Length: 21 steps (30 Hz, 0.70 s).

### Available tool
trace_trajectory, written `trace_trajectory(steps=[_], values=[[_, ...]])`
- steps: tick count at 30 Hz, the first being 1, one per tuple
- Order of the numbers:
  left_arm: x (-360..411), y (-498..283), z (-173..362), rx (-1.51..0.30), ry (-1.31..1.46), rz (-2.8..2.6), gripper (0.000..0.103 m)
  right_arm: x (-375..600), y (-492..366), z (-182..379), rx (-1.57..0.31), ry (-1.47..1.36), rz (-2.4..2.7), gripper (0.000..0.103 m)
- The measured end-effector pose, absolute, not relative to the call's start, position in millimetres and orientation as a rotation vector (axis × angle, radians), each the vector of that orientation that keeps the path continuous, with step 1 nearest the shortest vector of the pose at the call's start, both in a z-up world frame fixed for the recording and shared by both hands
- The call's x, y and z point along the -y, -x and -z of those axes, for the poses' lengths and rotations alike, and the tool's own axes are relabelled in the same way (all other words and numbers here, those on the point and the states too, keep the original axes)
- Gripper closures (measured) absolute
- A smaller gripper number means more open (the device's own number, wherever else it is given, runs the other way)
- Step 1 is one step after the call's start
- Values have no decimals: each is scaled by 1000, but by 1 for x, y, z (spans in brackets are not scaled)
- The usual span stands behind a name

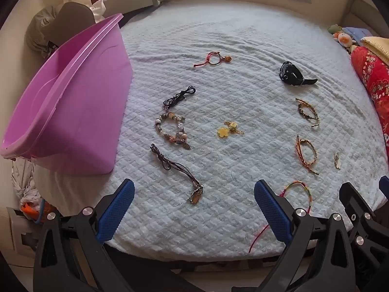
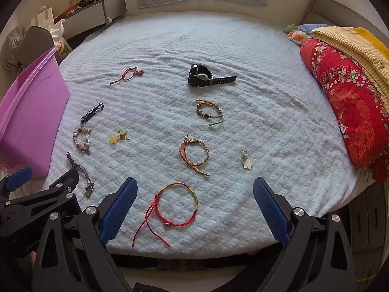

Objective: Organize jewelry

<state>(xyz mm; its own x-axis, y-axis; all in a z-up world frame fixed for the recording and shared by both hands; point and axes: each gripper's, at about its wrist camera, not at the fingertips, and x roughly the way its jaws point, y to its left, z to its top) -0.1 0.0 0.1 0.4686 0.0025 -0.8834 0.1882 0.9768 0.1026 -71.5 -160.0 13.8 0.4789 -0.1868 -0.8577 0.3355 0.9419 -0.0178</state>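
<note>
Left gripper [image 1: 194, 209] and right gripper [image 2: 195, 209] being held over pale quilted bed [image 2: 243, 48], jaws wide, nothing gripped; red-rainbow cord bracelet [image 2: 176, 204] lying lower centre; purple plastic tub [image 1: 73, 97] left.

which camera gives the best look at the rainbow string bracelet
The right wrist view: the rainbow bracelet lies whole there, loop and red tails. In the left wrist view a blue finger covers part of the loop.

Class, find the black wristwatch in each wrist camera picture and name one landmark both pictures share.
Left wrist view: the black wristwatch lies upper right on the white quilt.
Right wrist view: the black wristwatch lies just above centre.
Shared landmark: the purple bin at the left edge of the bed.
</note>
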Motion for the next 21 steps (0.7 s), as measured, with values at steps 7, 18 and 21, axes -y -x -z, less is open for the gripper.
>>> trace_trajectory(steps=[7, 18, 21], values=[[3, -1, -1, -1082, -201, 112, 6, 160, 72, -14, -1024, -166, 312, 11], [0, 0, -1, -1069, -205, 115, 6, 160, 71, -13, -1023, -165, 312, 11], [0, 0, 0, -1070, -206, 117, 6, 160, 71, -13, -1024, -165, 311, 11]])
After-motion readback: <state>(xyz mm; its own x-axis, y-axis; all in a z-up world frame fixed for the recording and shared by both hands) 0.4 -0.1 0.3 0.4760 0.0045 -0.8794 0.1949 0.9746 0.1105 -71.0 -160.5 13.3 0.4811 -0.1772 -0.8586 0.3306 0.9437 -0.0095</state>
